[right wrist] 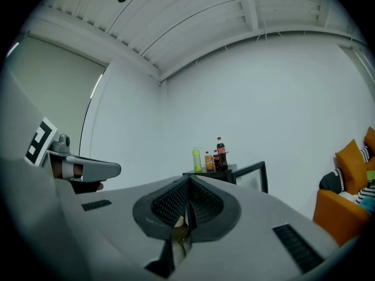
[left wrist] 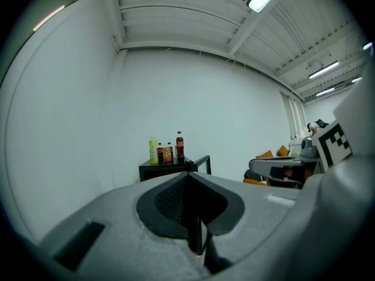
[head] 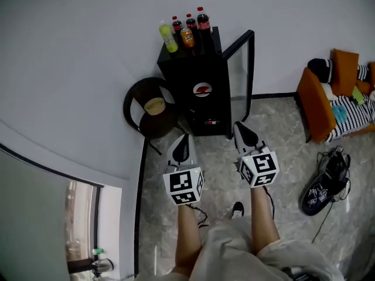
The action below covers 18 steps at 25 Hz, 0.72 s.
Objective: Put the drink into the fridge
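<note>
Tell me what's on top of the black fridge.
Bottles stand on the fridge: a yellow-green bottle, an orange soda bottle and dark red-capped cola bottles. The fridge's door is open, but no view shows the inside.

Five drinks stand upright on top of the black fridge (head: 202,98), which sits against the white wall: a yellow-green bottle (head: 168,38), an orange bottle (head: 187,38) and three dark cola bottles (head: 203,21). The fridge's glass door (head: 241,69) hangs wide open.

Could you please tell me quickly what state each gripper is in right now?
Left gripper: shut, holding nothing.
Right gripper: shut, holding nothing.
</note>
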Each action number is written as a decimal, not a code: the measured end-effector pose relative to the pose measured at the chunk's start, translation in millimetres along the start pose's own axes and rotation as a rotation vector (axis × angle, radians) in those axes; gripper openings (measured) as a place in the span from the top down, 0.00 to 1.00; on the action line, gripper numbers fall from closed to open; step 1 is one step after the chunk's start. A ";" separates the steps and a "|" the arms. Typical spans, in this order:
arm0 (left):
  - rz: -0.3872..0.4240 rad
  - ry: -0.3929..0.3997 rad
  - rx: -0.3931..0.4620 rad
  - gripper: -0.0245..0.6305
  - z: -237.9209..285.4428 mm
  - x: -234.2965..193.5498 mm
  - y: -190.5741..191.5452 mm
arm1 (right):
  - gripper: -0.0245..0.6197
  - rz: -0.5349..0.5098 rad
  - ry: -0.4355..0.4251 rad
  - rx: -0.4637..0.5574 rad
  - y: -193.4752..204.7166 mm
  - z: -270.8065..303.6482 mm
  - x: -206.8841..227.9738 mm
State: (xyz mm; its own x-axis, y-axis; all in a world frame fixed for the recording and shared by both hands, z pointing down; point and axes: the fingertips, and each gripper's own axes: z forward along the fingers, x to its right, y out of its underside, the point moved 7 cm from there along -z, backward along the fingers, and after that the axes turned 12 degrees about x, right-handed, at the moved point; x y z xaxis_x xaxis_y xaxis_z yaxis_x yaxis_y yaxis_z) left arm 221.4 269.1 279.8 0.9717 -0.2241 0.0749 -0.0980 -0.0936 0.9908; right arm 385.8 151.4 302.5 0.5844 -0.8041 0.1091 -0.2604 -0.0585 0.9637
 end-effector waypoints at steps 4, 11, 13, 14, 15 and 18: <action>-0.003 -0.049 -0.005 0.95 11.6 1.8 7.0 | 0.95 0.019 -0.018 -0.003 5.7 12.0 20.4; -0.018 -0.153 -0.028 0.95 15.3 -34.7 20.5 | 0.95 0.022 -0.060 -0.043 24.5 41.3 25.7; -0.023 -0.167 -0.028 0.95 16.8 -49.3 25.8 | 0.95 0.027 -0.047 -0.042 30.4 52.7 26.2; -0.025 -0.171 -0.030 0.95 17.7 -57.4 28.8 | 0.95 0.027 -0.042 -0.044 34.3 57.6 24.7; -0.027 -0.176 -0.034 0.95 18.9 -66.0 32.3 | 0.95 0.025 -0.041 -0.050 39.1 62.2 22.0; -0.029 -0.185 -0.053 0.95 32.4 -90.1 45.4 | 0.95 0.003 -0.044 -0.077 53.3 79.9 14.2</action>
State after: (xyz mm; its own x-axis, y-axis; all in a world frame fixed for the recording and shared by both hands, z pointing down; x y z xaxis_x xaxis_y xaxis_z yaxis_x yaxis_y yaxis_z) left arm 122.4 253.7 314.3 0.9173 -0.3972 0.0287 -0.0539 -0.0526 0.9972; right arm 318.9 89.6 336.0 0.5490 -0.8294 0.1032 -0.2017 -0.0116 0.9794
